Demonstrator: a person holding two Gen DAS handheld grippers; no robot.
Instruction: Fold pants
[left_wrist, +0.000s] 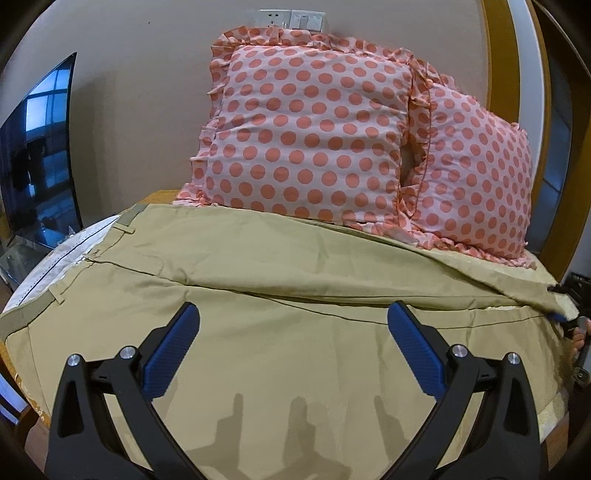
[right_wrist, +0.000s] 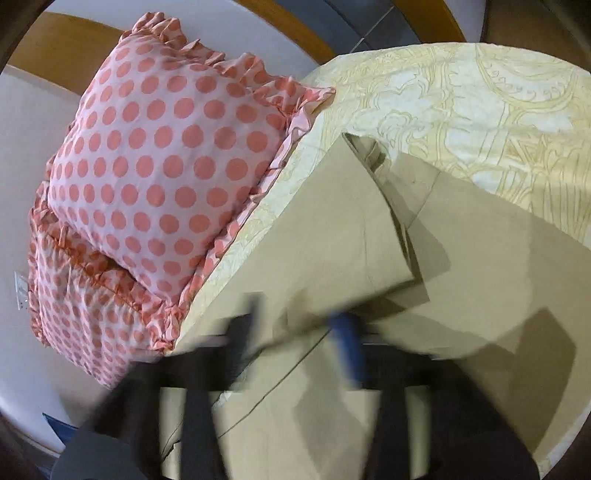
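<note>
Khaki pants (left_wrist: 280, 280) lie spread over the bed, waistband with pale lining (left_wrist: 62, 254) at the left. My left gripper (left_wrist: 293, 321) is open and empty, hovering just above the middle of the pants. My right gripper shows at the far right edge of the left wrist view (left_wrist: 561, 315), pinching the pants' leg fabric and lifting it. In the right wrist view the pants (right_wrist: 332, 236) drape over my blurred right gripper (right_wrist: 303, 325), whose fingers are shut on the cloth; a leg end (right_wrist: 384, 177) is folded over.
Two pink polka-dot pillows (left_wrist: 314, 136) lean against the wall behind the pants, also in the right wrist view (right_wrist: 162, 166). A cream patterned bedsheet (right_wrist: 480, 118) covers the bed. A dark TV screen (left_wrist: 37, 155) stands at the left. A wooden frame (left_wrist: 502, 55) is at the right.
</note>
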